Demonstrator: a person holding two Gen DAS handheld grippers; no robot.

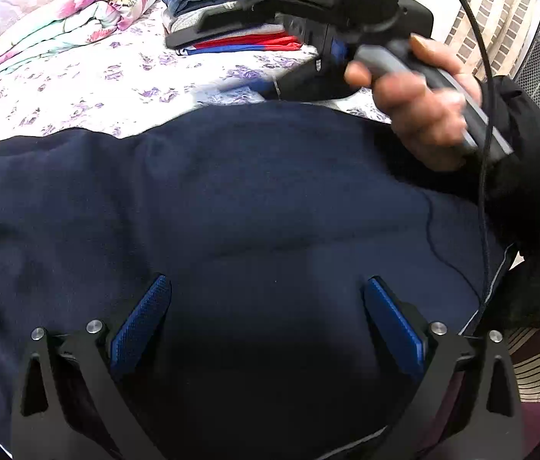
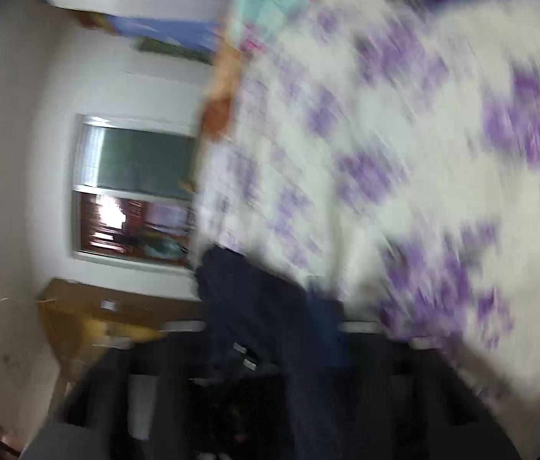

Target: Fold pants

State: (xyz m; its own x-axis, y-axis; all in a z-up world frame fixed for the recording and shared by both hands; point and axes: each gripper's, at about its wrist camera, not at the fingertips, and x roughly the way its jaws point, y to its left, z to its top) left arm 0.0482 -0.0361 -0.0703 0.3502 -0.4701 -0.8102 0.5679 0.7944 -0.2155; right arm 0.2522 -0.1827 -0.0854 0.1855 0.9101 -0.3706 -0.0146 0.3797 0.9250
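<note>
Dark navy pants [image 1: 231, 199] lie spread across the floral bedsheet and fill most of the left wrist view. My left gripper [image 1: 266, 287] is open, its blue-padded fingers [image 1: 143, 318] wide apart just above the fabric and holding nothing. My right gripper [image 1: 239, 84] shows in the left wrist view at the far edge of the pants, held by a hand [image 1: 423, 107]; its tips are blurred. The right wrist view is heavily motion-blurred; a strip of navy cloth [image 2: 308, 329] lies between its dark fingers, and whether they are closed on it is unclear.
A stack of folded clothes [image 1: 231, 19] sits at the back of the bed, a folded floral quilt [image 1: 63, 30] to its left. The purple-flowered sheet [image 1: 78, 88] lies beyond the pants. A window [image 2: 135, 188] and brown box [image 2: 89, 314] show sideways in the right wrist view.
</note>
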